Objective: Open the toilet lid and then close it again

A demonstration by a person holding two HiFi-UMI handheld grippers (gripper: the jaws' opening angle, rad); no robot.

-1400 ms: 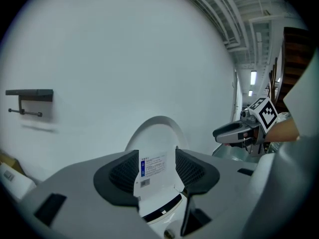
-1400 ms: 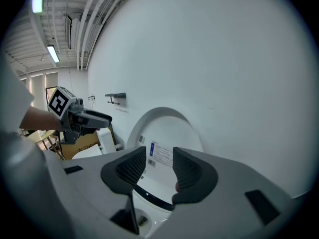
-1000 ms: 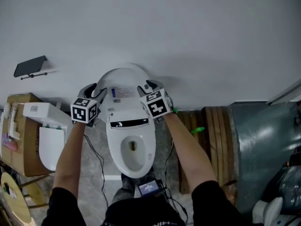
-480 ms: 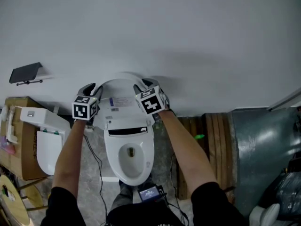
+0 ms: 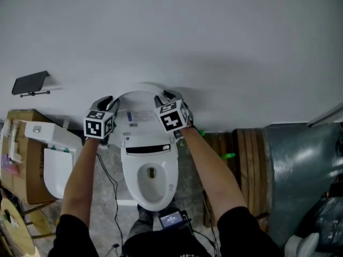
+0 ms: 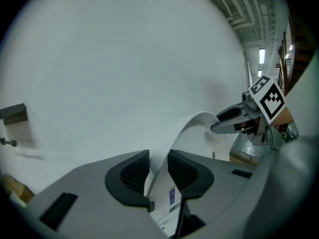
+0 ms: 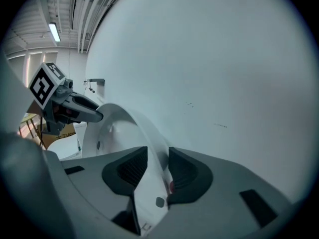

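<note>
The white toilet (image 5: pixel 151 175) stands against the wall with its lid (image 5: pixel 140 103) raised upright. My left gripper (image 5: pixel 107 101) is at the lid's left edge and my right gripper (image 5: pixel 163 97) at its right edge. In the left gripper view the lid's rim (image 6: pixel 199 126) runs between the jaws of the left gripper (image 6: pixel 158 171), which are closing, and the pads touch it. In the right gripper view the lid (image 7: pixel 124 118) passes between the jaws of the right gripper (image 7: pixel 158 166), which stand wider around it.
A spare white toilet seat unit (image 5: pixel 53 159) and a cardboard box (image 5: pixel 21 159) lie left of the toilet. A black shelf (image 5: pixel 31 82) hangs on the wall. Wooden slats (image 5: pixel 244 159) and a metal duct (image 5: pixel 300 170) stand to the right. A cable (image 5: pixel 110 181) trails beside the bowl.
Both grippers have slid further along the lid's two side edges toward the wall. The lid stays upright. Over the last half second the hands hardly move.
</note>
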